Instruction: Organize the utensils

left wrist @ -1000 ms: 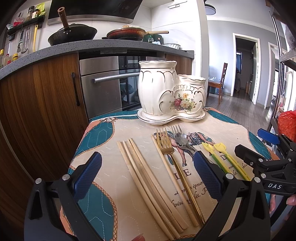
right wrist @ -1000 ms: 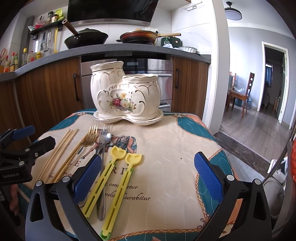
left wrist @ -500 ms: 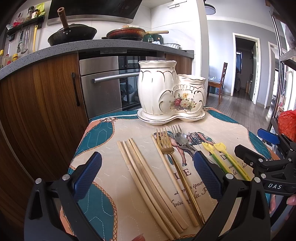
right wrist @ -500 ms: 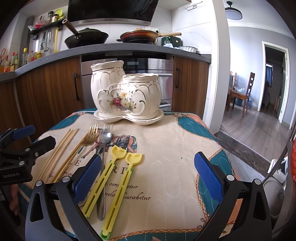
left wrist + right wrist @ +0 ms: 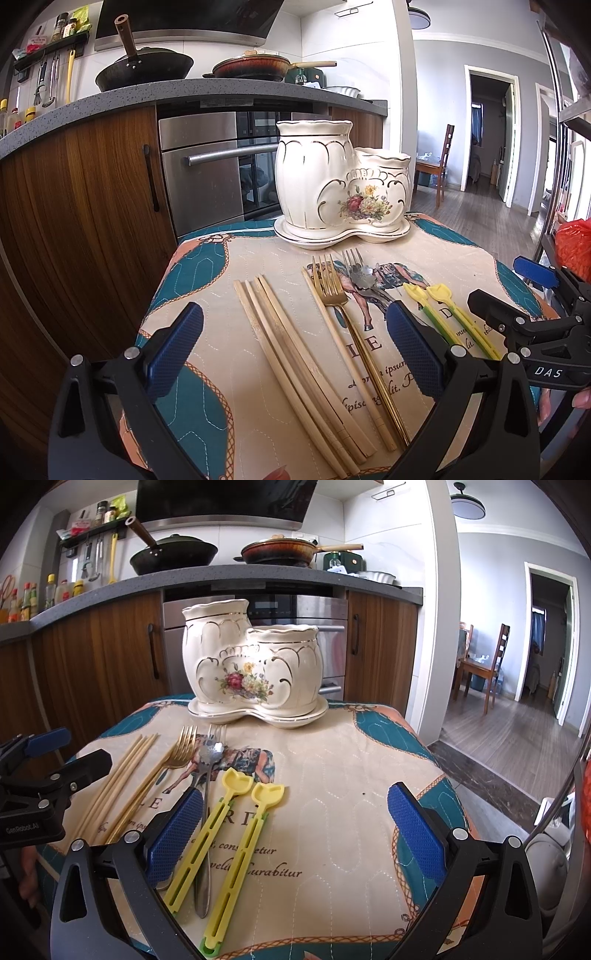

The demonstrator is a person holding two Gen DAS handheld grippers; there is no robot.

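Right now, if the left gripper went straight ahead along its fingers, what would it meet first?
Probably the bamboo chopsticks lying between the open fingers of the left gripper on the tablecloth, with the gold fork beside them. If it passes above those, the ceramic holder. Height is unclear.

Bare cloth lies open right of the yellow tools up to the table edge, whereas the ceramic holder blocks the far side and chopsticks, gold fork and silver fork crowd the left half.
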